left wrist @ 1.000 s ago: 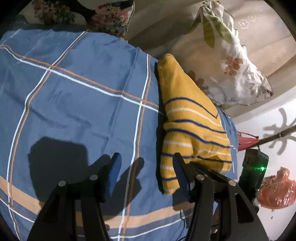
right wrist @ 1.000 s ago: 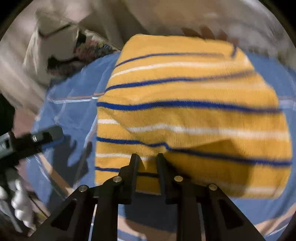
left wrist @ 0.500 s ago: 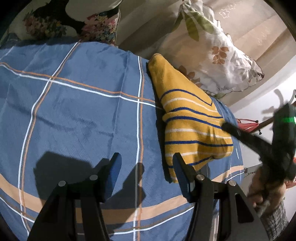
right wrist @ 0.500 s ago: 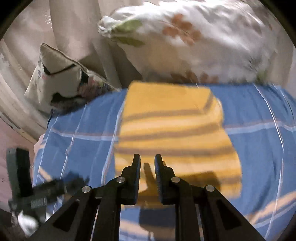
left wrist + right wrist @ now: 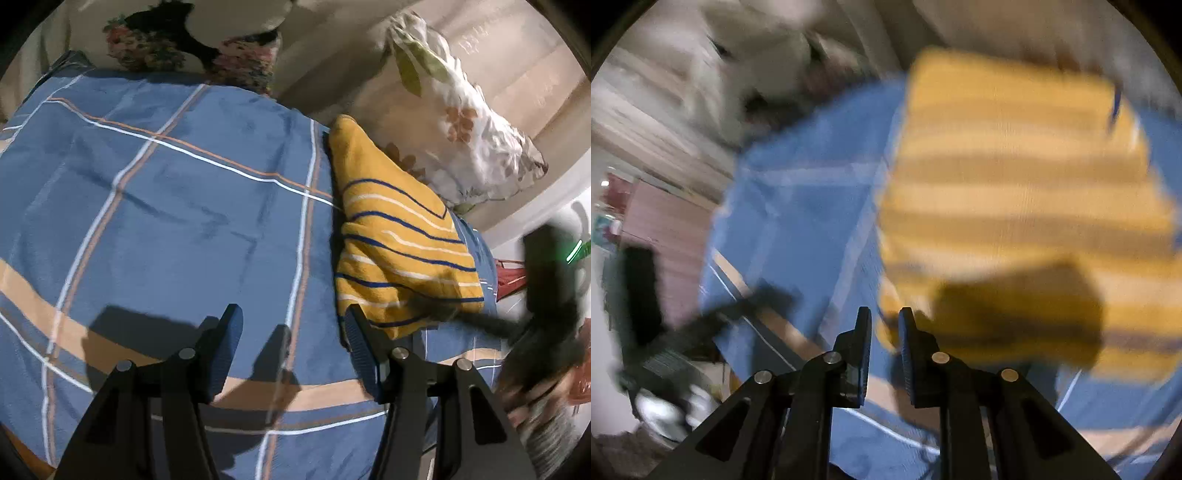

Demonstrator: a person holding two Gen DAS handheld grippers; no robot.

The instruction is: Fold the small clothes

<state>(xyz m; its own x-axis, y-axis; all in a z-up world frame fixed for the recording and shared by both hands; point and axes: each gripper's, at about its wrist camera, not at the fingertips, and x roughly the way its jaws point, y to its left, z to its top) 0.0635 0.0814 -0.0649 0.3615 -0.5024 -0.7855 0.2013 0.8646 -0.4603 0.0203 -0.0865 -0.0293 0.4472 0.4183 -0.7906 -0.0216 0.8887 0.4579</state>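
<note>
1. Our left tongs (image 5: 291,341) hang over the blue plaid bedspread (image 5: 177,206) with the jaws spread wide and nothing between them; their shadow falls on the cloth just below.
2. The yellow striped sweater (image 5: 391,236) lies folded on the bedspread, to the right of the left tongs, its near corner close beside the right finger but not held by it.
3. The far end of the sweater reaches toward a white pillow with a leaf print (image 5: 454,122), which leans against the beige wall behind the bed.
4. A second pillow with a dark flowered pattern (image 5: 192,48) sits at the far edge of the bedspread, well apart from the sweater.
5. In the left wrist view, our right tongs (image 5: 476,317) show as a dark, blurred shape at the right, with the tip over the near right corner of the sweater; we cannot tell from here whether it touches.
6. In the right wrist view, the picture is smeared, but the right tongs (image 5: 884,350) show their jaws nearly together with a thin gap, and nothing gripped.
7. There the sweater (image 5: 1015,206) fills the upper right, and the tongs' shadow lies on its near part.
8. The left tongs (image 5: 713,321) appear as a dark blur at the left in that view, over the edge of the bedspread (image 5: 805,221).
</note>
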